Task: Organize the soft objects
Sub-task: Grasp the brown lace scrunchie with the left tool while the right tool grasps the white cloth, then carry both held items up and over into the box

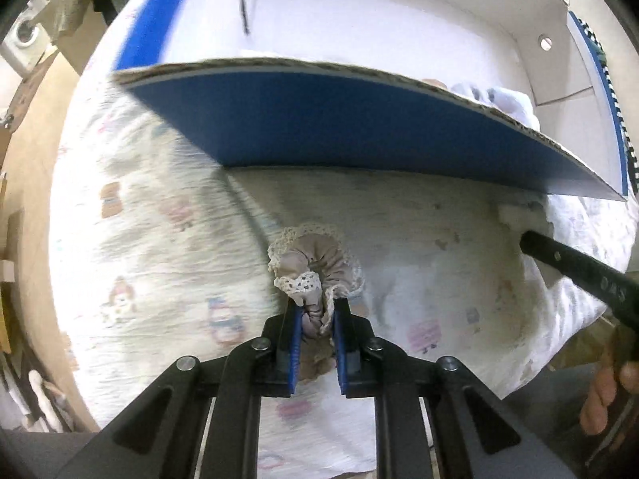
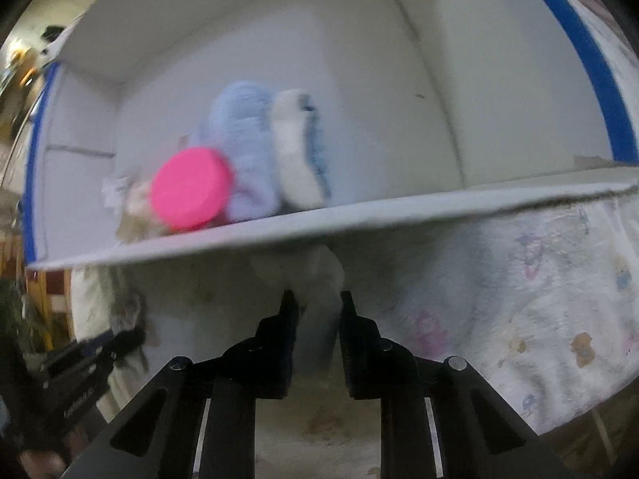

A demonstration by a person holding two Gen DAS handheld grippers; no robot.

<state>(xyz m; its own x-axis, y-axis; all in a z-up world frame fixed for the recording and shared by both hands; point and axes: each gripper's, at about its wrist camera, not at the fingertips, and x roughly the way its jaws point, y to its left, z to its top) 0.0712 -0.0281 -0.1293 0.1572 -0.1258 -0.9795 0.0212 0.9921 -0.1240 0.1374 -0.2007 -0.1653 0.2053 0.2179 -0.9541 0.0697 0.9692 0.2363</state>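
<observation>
Left wrist view: blue-padded jaws of the left gripper [image 1: 315,315] were clenched on a beige lace-trimmed scrunchie [image 1: 315,267], pinching one bunched end while its ring stood free above the printed cloth [image 1: 159,239] covering the surface. Ahead, the blue flap [image 1: 339,127] of an open white box [image 1: 379,12] overhung the cloth. At right, the right gripper [image 1: 515,223] met a white fluffy item [image 1: 515,211] at the flap's edge. The scrunchie appeared light, limp and compressible; a pinch across its gathered fabric, as shown, would likely hold better than a grip on the loose lace.

Right wrist view: black jaws of the right gripper [image 2: 315,299] were closed on a pale soft item [image 2: 315,275], blurred, just beneath the box's near flap [image 2: 359,215]. Inside the box [image 2: 439,80] lay a pink round lid [image 2: 191,189], a light-blue plush piece [image 2: 243,151] and a white-and-blue one [image 2: 297,151], touching one another. The left gripper [image 2: 124,335] showed at lower left with the scrunchie [image 2: 127,311], over the cloth [image 2: 539,299]. The pale item probably handled as light, yielding fabric.
</observation>
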